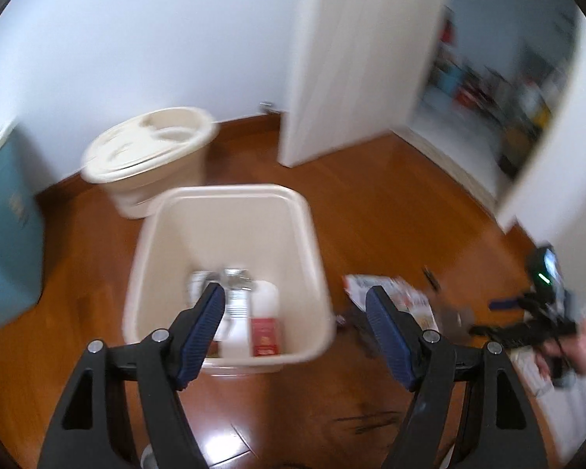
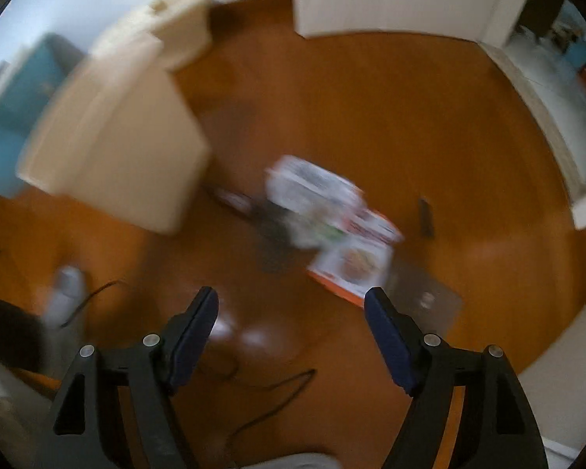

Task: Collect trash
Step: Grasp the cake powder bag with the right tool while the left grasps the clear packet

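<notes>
Fingers of your left gripper [image 1: 294, 305] and right gripper [image 2: 291, 306] are spread, empty. Printed cartons [image 2: 334, 217] lie on the floor [image 2: 429, 117], right of the open bin [image 1: 230, 203]. Blur risks a mistimed, skidding grasp.

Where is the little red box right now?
The little red box lies at the bottom of the open cream bin, seen in the left wrist view, beside a white carton.
</notes>
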`<move>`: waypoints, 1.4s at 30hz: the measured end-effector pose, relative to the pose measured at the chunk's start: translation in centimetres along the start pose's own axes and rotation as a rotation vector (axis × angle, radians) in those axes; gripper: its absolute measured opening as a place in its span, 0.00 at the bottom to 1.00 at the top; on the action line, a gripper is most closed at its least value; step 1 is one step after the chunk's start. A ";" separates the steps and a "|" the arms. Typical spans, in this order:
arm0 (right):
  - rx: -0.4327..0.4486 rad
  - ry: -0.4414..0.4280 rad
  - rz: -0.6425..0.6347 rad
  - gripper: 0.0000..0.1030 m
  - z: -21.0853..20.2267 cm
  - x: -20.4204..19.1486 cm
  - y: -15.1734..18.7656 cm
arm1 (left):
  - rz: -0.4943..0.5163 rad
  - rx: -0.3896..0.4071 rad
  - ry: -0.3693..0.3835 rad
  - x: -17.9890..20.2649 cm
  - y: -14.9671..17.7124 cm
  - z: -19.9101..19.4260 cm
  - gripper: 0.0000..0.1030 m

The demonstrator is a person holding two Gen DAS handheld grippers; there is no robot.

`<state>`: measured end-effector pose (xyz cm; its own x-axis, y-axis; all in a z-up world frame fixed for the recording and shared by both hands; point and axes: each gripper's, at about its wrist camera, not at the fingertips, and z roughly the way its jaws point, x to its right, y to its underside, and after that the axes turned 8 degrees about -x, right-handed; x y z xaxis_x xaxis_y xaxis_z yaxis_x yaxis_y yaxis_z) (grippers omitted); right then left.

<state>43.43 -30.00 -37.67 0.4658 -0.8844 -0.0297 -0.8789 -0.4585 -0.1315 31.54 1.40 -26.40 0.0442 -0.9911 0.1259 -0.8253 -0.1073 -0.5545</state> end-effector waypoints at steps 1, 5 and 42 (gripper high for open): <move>-0.007 -0.004 0.025 0.77 1.3 1.0 0.2 | 0.036 -0.015 0.011 1.5 0.3 1.0 0.72; -0.034 -0.055 0.230 0.77 8.2 5.8 -0.5 | 0.110 -0.081 0.030 5.4 1.3 5.0 0.72; 0.340 -0.336 0.598 0.03 11.7 14.1 13.0 | 0.456 -0.299 0.015 18.4 1.5 28.1 0.72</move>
<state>39.75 -47.45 -51.41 -0.0254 -0.8745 -0.4843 -0.9364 0.1904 -0.2947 46.92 -19.21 -48.00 -0.3618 -0.9303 -0.0596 -0.8830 0.3625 -0.2981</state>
